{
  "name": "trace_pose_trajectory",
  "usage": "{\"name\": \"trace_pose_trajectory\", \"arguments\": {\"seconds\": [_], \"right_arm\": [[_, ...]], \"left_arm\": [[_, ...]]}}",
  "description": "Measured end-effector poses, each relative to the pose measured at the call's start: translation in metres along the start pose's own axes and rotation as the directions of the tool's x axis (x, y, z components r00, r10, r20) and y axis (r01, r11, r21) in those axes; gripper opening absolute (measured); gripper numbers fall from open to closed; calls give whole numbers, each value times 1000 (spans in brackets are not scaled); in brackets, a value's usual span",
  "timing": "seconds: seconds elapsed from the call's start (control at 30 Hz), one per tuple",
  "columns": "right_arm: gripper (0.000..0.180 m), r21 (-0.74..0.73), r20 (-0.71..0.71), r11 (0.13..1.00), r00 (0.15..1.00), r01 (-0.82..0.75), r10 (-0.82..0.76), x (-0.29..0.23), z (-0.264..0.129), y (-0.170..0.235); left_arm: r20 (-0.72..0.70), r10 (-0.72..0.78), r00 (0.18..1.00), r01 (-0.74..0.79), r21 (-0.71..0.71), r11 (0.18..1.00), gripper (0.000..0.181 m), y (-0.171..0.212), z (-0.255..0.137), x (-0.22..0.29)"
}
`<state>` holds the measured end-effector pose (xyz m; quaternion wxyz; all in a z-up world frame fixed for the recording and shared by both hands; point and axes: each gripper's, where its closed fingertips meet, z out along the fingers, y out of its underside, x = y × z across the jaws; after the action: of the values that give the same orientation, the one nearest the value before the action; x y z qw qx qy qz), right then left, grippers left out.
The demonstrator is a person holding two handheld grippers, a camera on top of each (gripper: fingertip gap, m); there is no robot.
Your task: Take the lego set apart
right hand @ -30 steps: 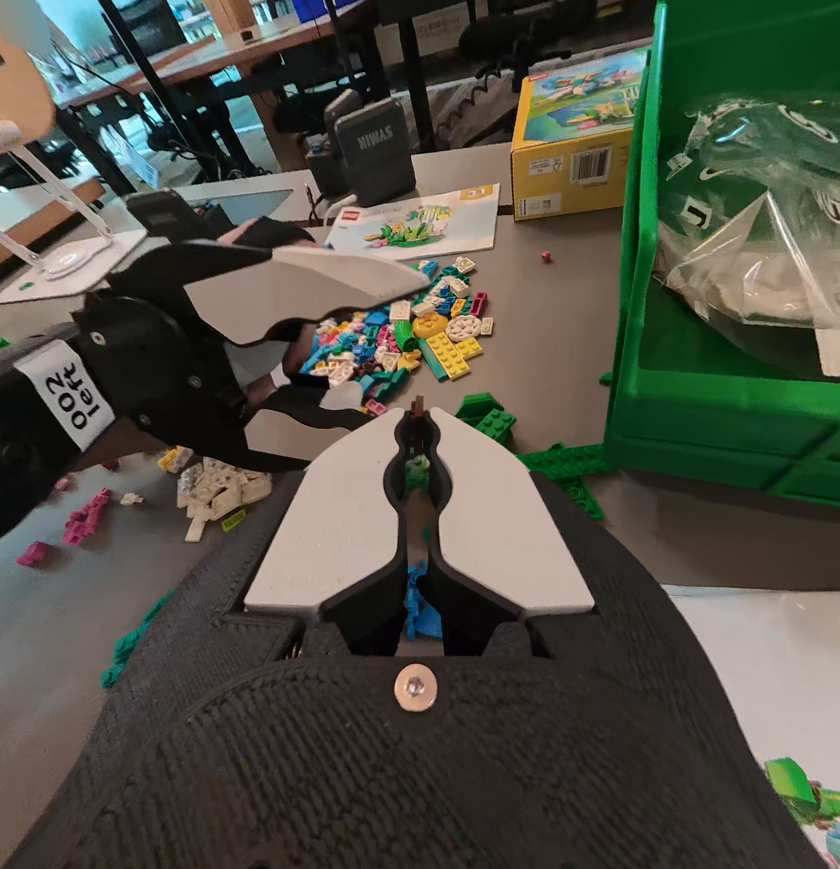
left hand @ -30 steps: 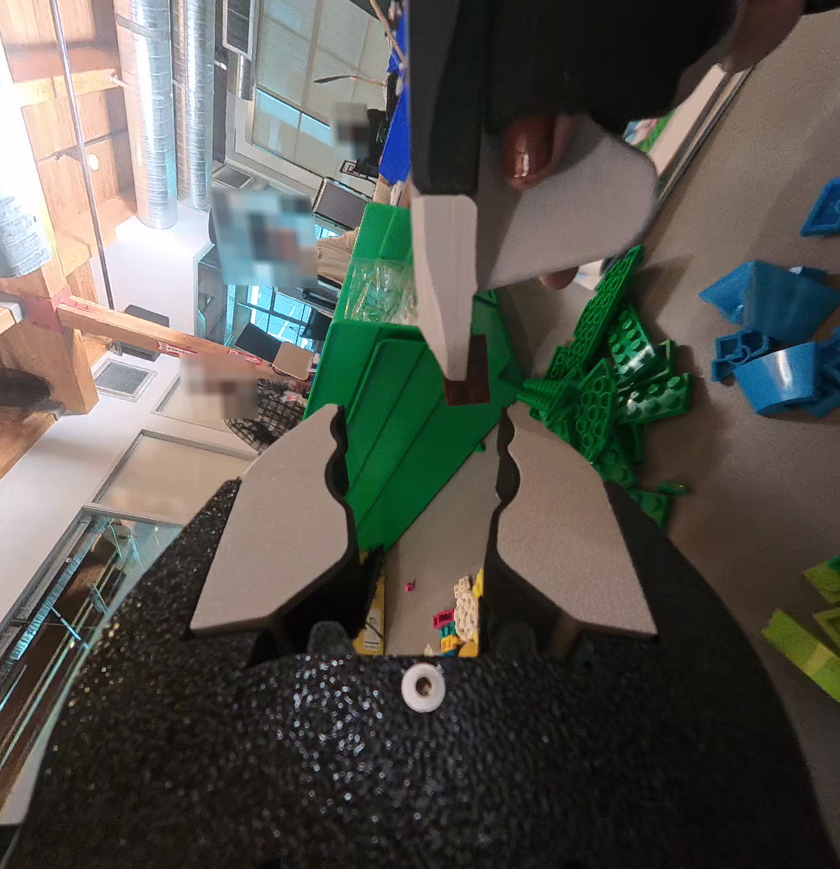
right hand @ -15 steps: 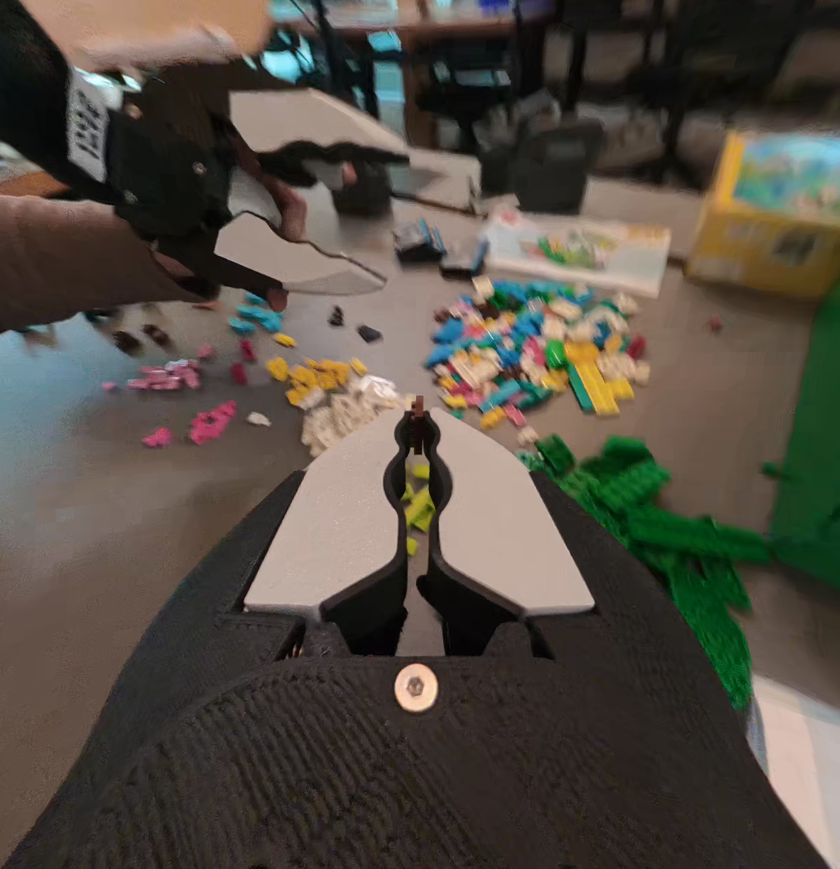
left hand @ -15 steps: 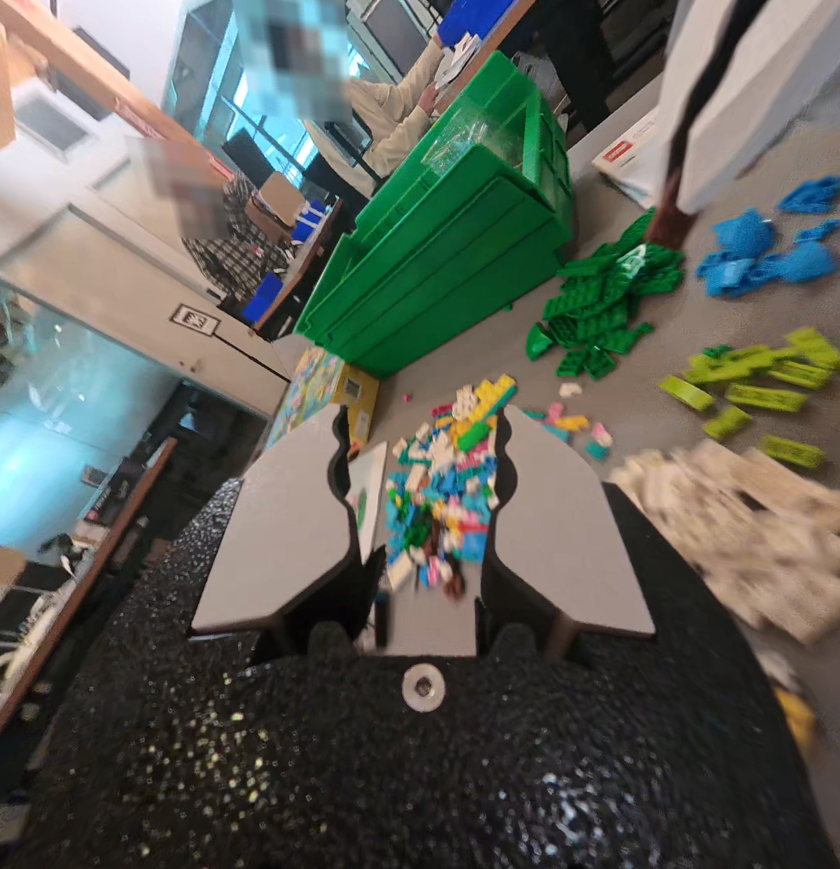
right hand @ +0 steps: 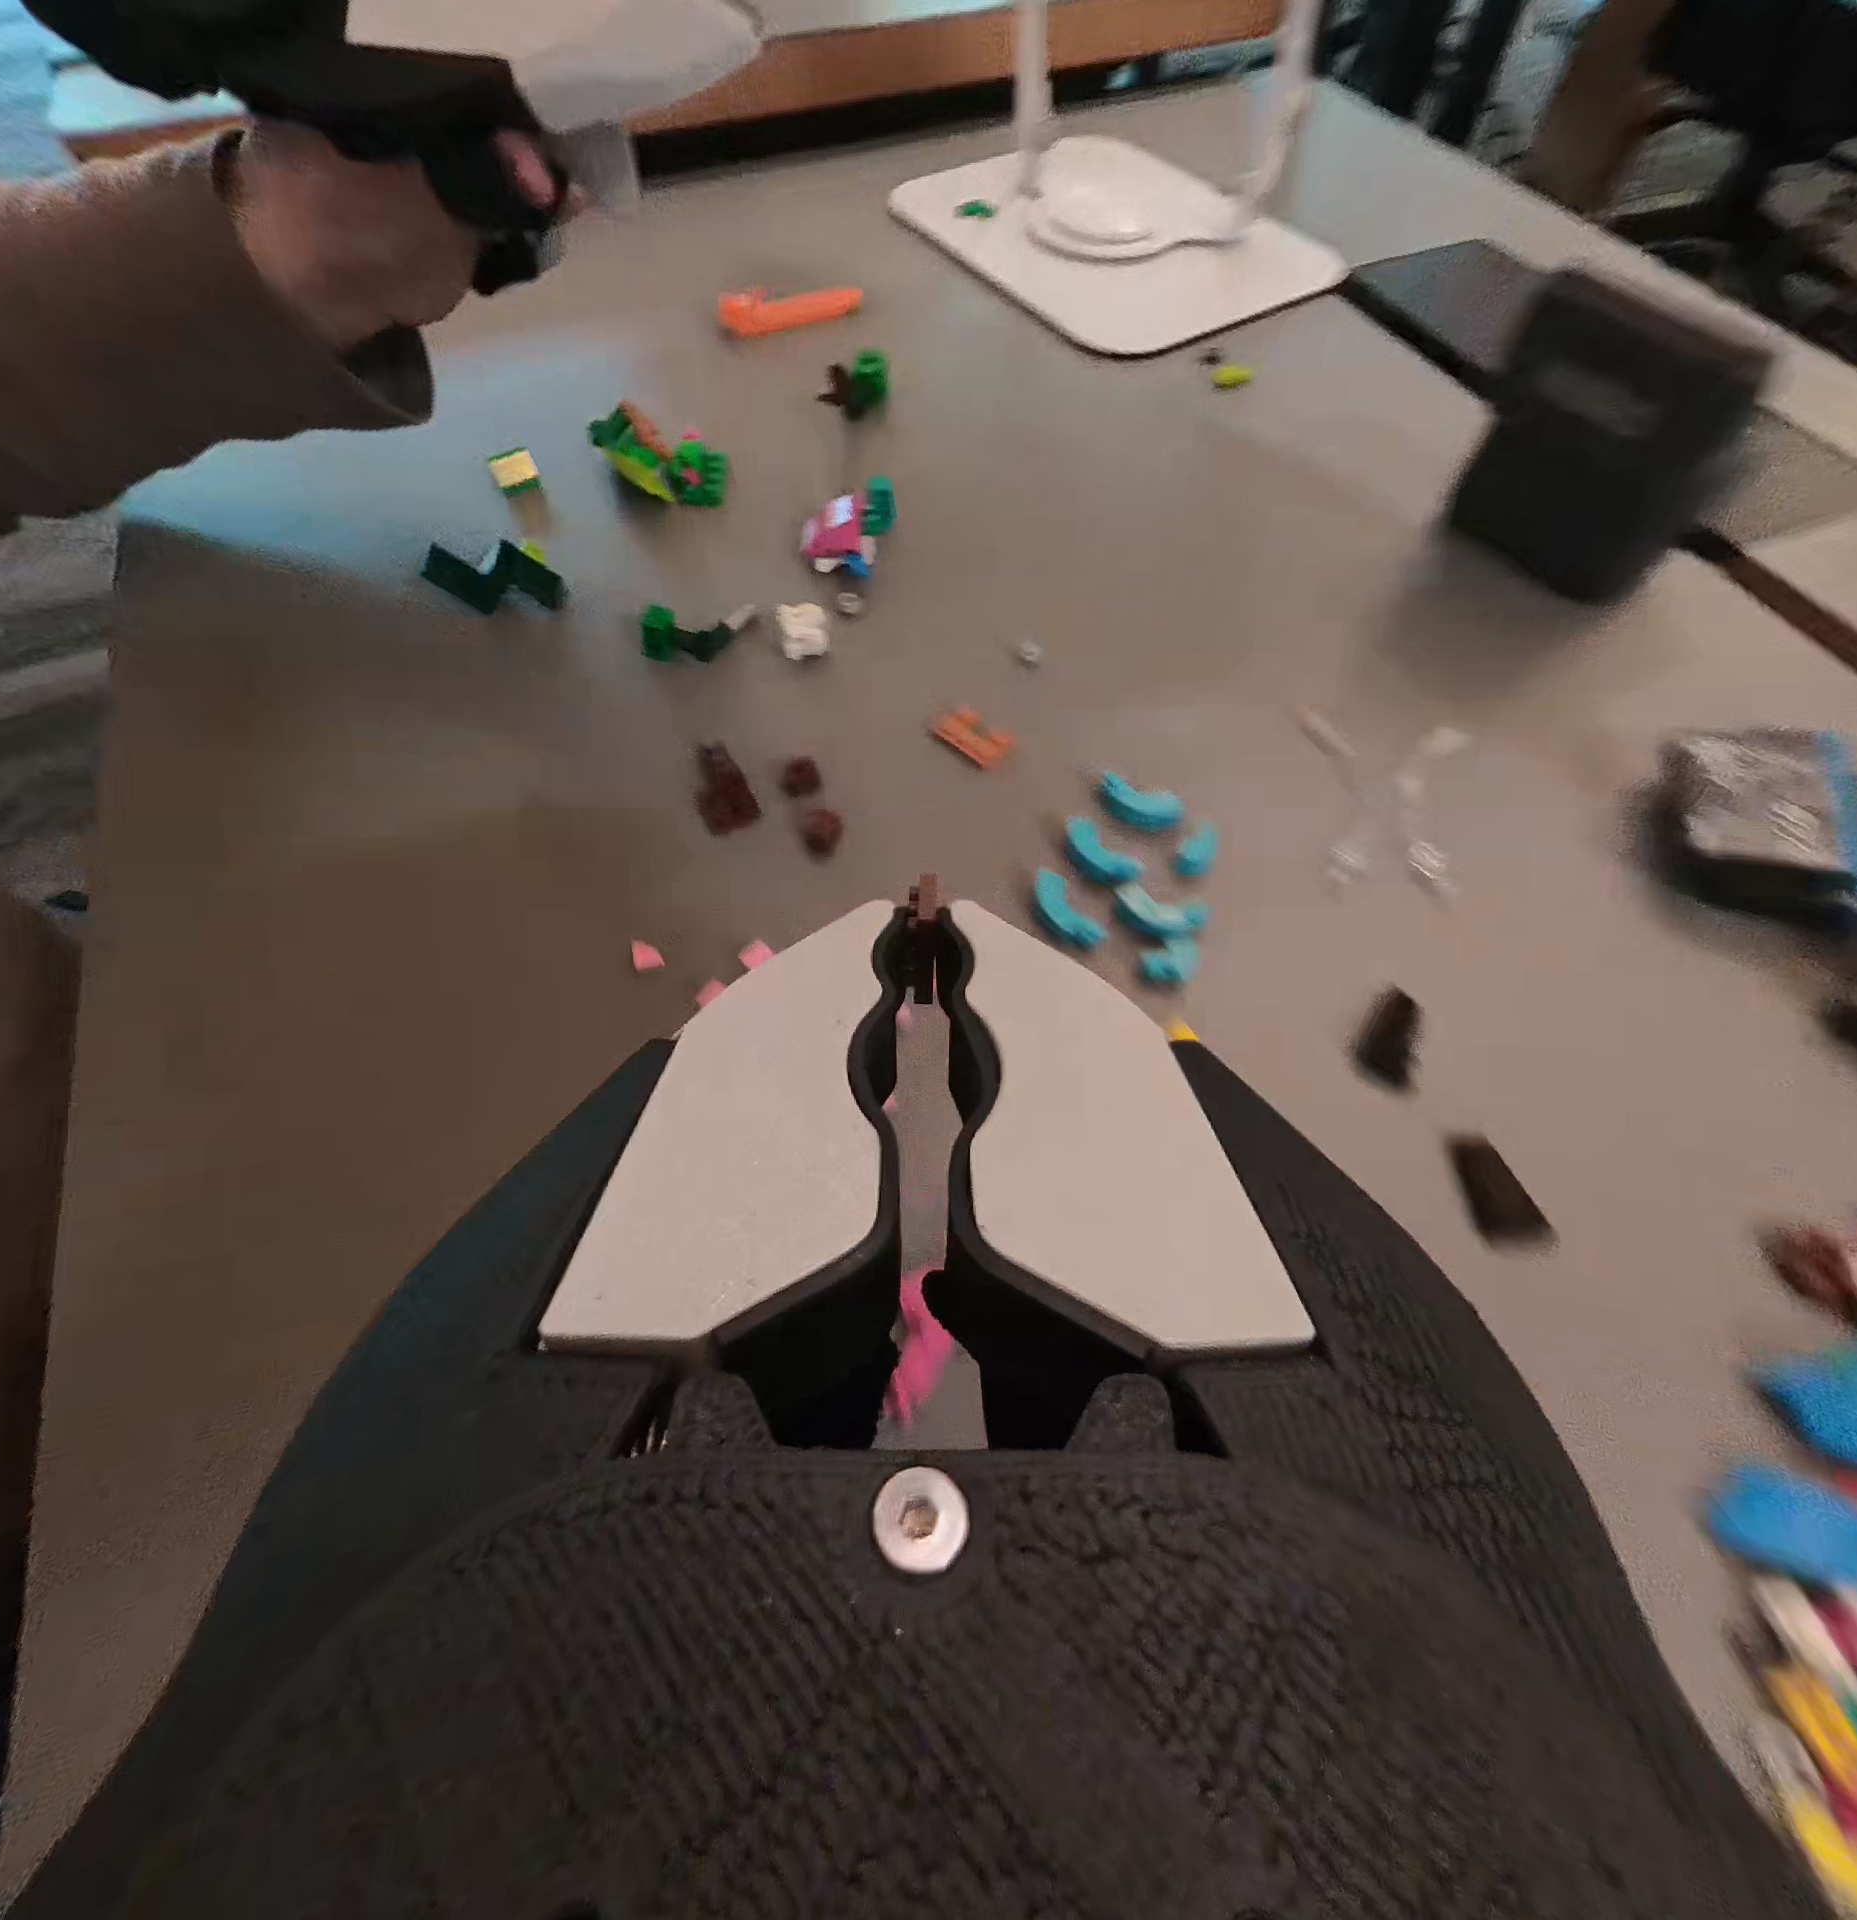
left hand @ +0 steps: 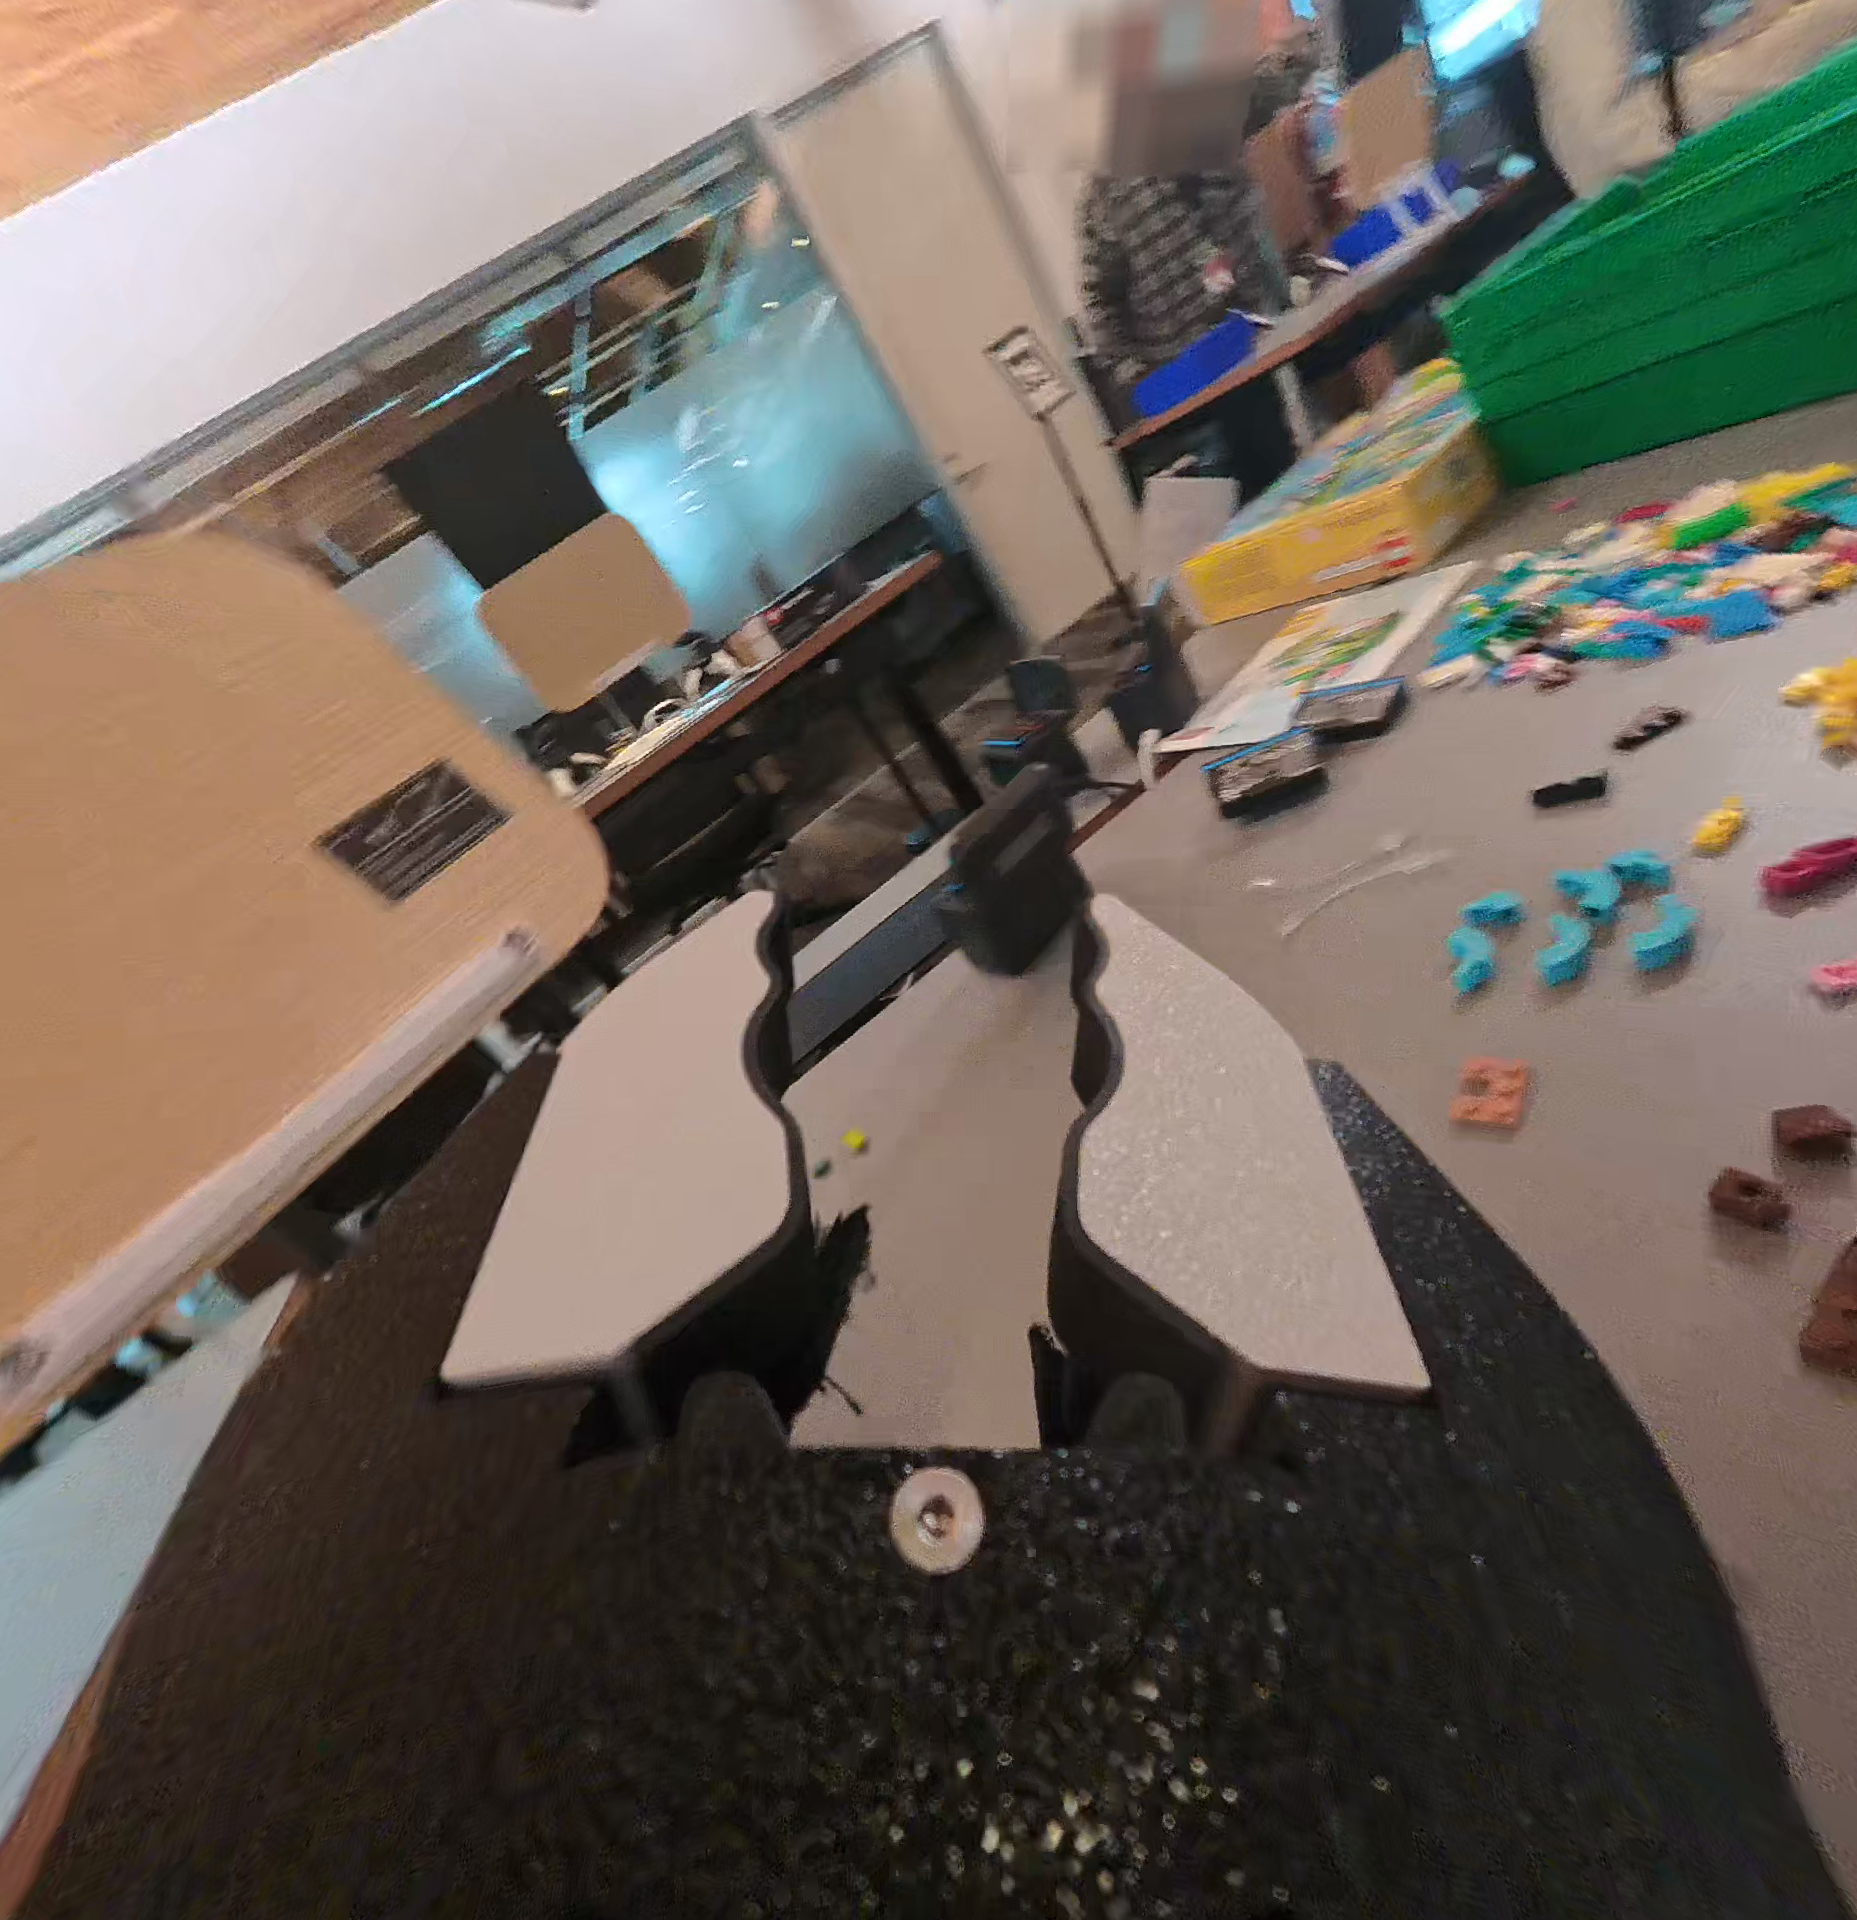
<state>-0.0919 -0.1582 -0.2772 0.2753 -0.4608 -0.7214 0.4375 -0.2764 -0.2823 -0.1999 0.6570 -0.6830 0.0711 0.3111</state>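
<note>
My right gripper is shut on a small brown lego piece at its fingertips, held above the grey table. A few loose brown bricks lie just ahead of it, with light-blue curved pieces to the right. Small green builds and a pink and white build stand farther off. My left gripper is open and empty above the table. Its view shows brown bricks and light-blue curves at the right. The left gripper also shows at the top left of the right wrist view.
A white stand base and a black box sit at the far side. A mixed brick pile, a yellow box, a booklet and green bins are at the right. A wooden panel hangs at the left. Across from one pair of fingers to the other is roughly 25 cm.
Both grippers have swung left, away from the green bins and green plates, toward the brown and light-blue pieces. The right stays shut on the brown piece; the left stays open.
</note>
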Motion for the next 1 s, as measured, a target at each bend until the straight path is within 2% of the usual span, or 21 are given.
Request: {"name": "trace_pose_trajectory", "arguments": {"seconds": [0.13,0.23,0.3,0.43,0.57,0.67,0.77,0.87,1.0], "right_arm": [[3,-119,133,987,987,109,-93,-39,75,-6],[3,-245,209,948,966,202,-152,-57,104,6],[3,-268,213,939,964,215,-160,-60,112,8],[18,-251,199,941,964,225,-177,-60,114,4],[27,-229,118,945,970,234,-211,-50,108,-1],[27,-175,-56,966,977,192,-205,-26,71,-14],[25,-121,-312,985,938,121,-153,21,-3,-7],[22,-106,-536,994,843,-16,-44,72,-96,27],[9,-110,-689,938,705,-328,166,115,-191,103]], "left_arm": [[106,-148,983,139,88,986,46,19,-24,-21],[58,-162,985,156,94,983,47,20,-26,-13],[47,-140,989,135,100,986,46,22,-26,-7],[-15,-131,991,132,88,987,46,23,-23,8],[-29,-99,995,102,95,990,46,22,-24,13],[-41,-84,996,88,89,992,45,23,-24,17],[-68,-90,994,96,89,991,44,22,-23,24],[-94,-76,993,85,92,992,44,19,-23,31],[-126,-62,990,73,87,994,42,18,-20,41]]}}
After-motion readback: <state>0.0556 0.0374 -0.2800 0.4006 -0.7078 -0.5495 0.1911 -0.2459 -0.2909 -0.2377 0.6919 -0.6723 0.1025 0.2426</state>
